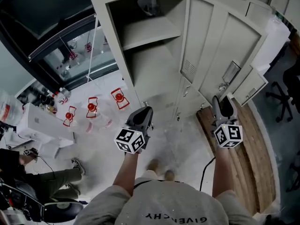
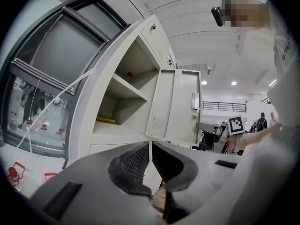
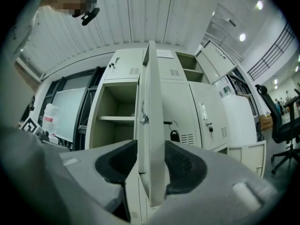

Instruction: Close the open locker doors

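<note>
Speckled floor [image 1: 183,144] below a grey locker [image 1: 150,32], top compartment standing open. Left gripper [image 1: 146,110] clenched on nothing, low before it. Right gripper [image 1: 223,101] clamped across the edge of the swung-out door [image 3: 151,107].

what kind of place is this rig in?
Probably a locker area in a workshop or lab hall: a bank of grey metal lockers, one open locker door, and an office chair close by.

Matt painted-metal locker door [image 1: 206,46], wood-plank platform [image 1: 255,172]
</note>
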